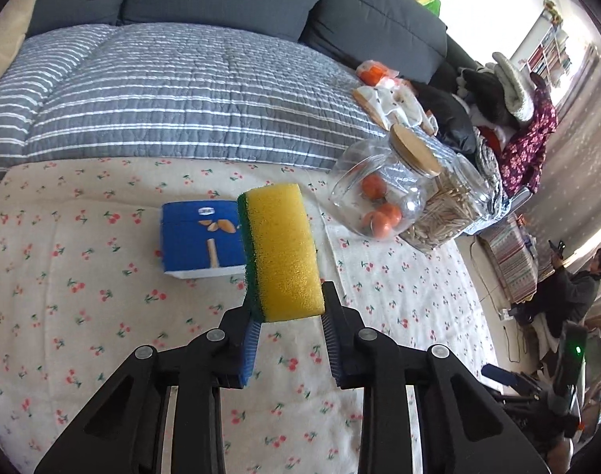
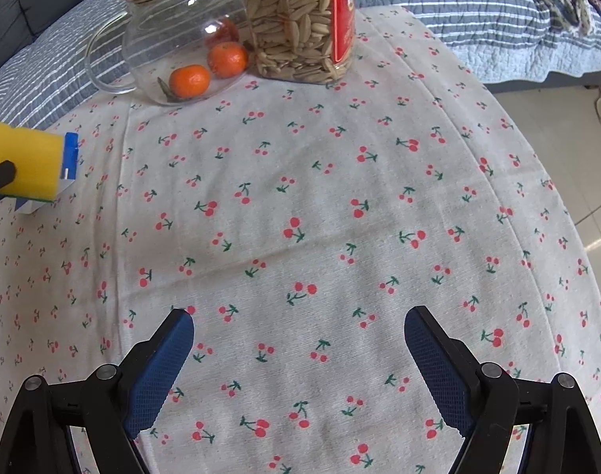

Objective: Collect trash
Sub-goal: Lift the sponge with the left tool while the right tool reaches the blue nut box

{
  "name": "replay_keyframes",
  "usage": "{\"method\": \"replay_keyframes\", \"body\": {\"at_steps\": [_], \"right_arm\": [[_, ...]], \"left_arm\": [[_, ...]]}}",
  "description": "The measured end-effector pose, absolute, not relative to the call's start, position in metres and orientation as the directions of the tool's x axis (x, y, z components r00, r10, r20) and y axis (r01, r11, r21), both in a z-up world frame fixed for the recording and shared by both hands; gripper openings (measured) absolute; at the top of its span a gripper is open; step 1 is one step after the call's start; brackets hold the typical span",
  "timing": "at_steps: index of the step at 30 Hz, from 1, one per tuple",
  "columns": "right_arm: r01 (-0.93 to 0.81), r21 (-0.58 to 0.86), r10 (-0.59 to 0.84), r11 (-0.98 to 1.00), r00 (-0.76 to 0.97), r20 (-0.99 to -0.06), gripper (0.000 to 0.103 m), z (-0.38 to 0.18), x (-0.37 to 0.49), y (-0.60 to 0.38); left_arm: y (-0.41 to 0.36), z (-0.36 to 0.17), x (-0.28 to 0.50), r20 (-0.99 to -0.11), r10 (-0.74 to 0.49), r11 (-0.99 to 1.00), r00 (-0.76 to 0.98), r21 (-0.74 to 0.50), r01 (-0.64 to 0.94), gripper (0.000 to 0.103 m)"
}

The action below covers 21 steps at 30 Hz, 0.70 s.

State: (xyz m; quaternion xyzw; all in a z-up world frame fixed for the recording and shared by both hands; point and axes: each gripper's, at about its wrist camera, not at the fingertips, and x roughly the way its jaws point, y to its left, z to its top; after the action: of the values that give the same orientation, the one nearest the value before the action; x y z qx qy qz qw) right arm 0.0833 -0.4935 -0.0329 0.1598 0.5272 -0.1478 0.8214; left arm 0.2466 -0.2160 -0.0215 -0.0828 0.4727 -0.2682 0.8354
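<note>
Left claw: the left claw [image 1: 286, 316] is closed on the sponge [image 1: 280, 252] and carries it above the table [image 1: 83, 316]; the yellow foam faces the camera and the green scrub layer is on its left side.
Right claw: the right claw [image 2: 298, 331] is empty, with its jaws wide apart, low over the cherry-print cloth [image 2: 300, 197].
Task thing: the sponge seems to be the trash now in hand; from the right wrist view it shows far to the left of the right claw [image 2: 24, 164].
Ahead of left claw: a blue box [image 1: 200, 239] lies on the cloth just behind the sponge; further right stand a glass jar [image 1: 379, 193] with oranges and a wooden lid, and a jar of seeds [image 1: 444, 213].
Progress: probably one piece is picked up but not yet dropped anywhere; no bin is visible in either view, so it is unclear how much is left.
Writing: the seed jar has a red label [image 2: 344, 19], but its text is too blurred to read; the blue box shows only a small unreadable logo.
</note>
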Motion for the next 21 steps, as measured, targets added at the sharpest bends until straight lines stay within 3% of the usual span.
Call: {"method": "replay_keyframes", "body": {"at_steps": [14, 21], "right_arm": [[0.354, 0.093, -0.058, 0.930, 0.392, -0.918, 0.090, -0.033, 0.104, -0.436], [0.221, 0.089, -0.003, 0.971, 0.383, -0.924, 0.090, -0.038, 0.127, -0.388]], "left_arm": [[-0.072, -0.036, 0.194, -0.734, -0.475, 0.879, 0.485, -0.411, 0.240, 0.031], [-0.016, -0.026, 0.190, -0.708, -0.437, 0.892, 0.555, -0.418, 0.169, 0.031]]}}
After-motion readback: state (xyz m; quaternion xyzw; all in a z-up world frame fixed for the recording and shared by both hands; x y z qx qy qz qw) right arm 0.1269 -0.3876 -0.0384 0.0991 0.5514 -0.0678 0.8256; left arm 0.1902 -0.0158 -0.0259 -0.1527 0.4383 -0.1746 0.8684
